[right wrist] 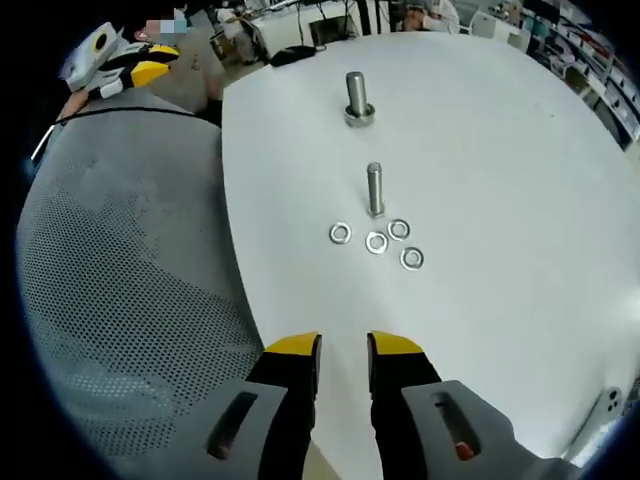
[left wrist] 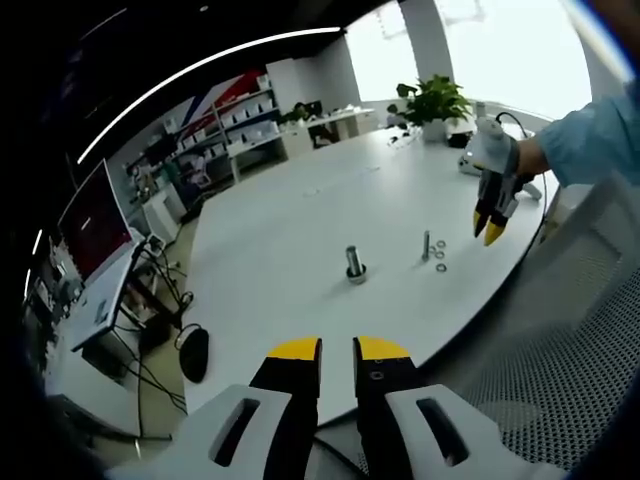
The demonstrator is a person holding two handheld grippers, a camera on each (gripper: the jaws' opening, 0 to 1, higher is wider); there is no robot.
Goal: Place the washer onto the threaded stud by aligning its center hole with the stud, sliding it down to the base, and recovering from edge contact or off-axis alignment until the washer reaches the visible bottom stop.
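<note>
The right gripper (right wrist: 342,352) hangs over the near edge of the white table (right wrist: 520,180), its yellow-tipped jaws a narrow gap apart and holding nothing. Straight ahead of it, a little beyond the jaw tips, four washers (right wrist: 376,242) lie flat in a loose cluster, close together but not stacked. Just behind them stands a slim bolt (right wrist: 374,188), upright, its foot almost touching the middle washers. Farther along the same line is the threaded stud (right wrist: 355,98), thicker, standing upright on a wide round base with nothing on its shaft. So washers, bolt and stud run in one row away from this gripper, each long axis vertical and the washers' holes facing up.

The left gripper (left wrist: 336,352) is held off the table edge on the opposite side, jaws also narrowly parted and empty. From there the stud (left wrist: 355,263) is the nearer item and the washers (left wrist: 440,256) lie beyond and to the right of it, next to the bolt (left wrist: 426,245), with the right gripper (left wrist: 488,228) hanging above them.

By my judgement the right gripper is the better placed to pick a washer: it need only reach forward and down, then carry the washer past the bolt to the stud and lower it along the vertical axis. A mesh chair back (right wrist: 130,300) sits left of it.
</note>
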